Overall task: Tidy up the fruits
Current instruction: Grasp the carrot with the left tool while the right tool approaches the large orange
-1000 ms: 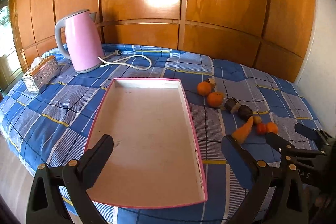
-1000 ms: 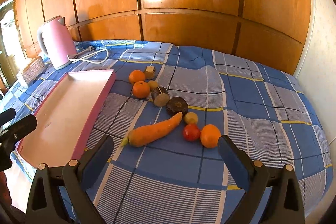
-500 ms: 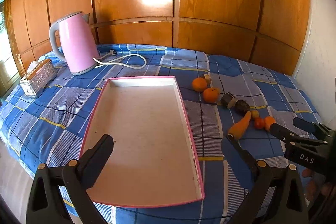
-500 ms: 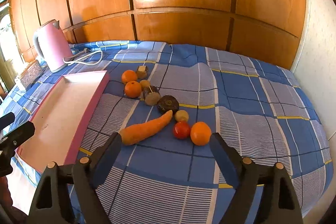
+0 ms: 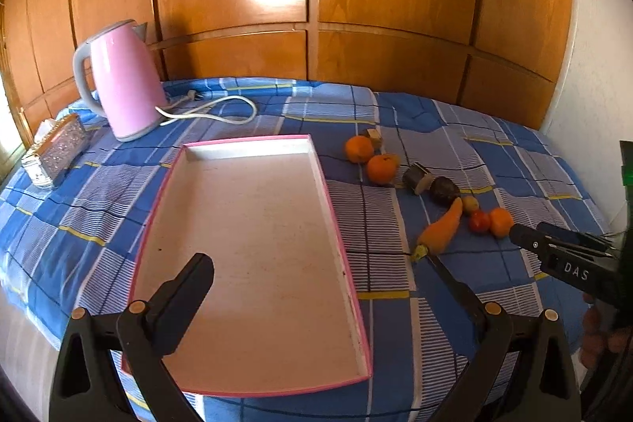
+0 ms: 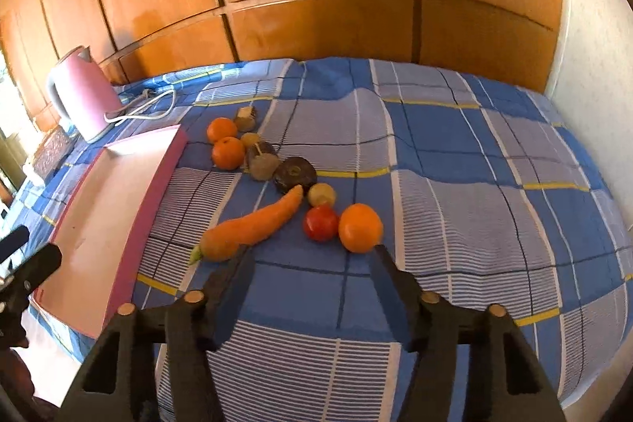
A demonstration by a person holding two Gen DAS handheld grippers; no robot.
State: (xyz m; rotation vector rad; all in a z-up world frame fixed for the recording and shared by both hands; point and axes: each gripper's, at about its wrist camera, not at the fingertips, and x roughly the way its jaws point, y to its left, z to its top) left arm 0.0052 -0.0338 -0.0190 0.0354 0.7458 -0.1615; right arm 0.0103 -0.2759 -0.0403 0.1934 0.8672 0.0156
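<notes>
Wood-panelled wall behind a bed w/ blue plaid cover; fruits in a loose row right of the pink tray (image 5: 334,208). Nearest orange (image 6: 360,227) sits touching the tomato (image 6: 321,222), carrot (image 6: 249,228) beside. Orange looks firm, light, rolls easily, so grip across its middle. Right hand-held gripper (image 6: 310,265) wide open, empty, just short of it. Left hand-held gripper (image 5: 320,277) open, empty, over the tray. Plenty of room right; soft cover

Three oranges (image 6: 360,227); one carrot (image 6: 253,229); one tomato (image 6: 320,223)

Pink kettle (image 5: 122,82), pink-rimmed white tray (image 5: 253,145), blue plaid cloth (image 6: 455,161), orange carrot (image 6: 253,226).
</notes>
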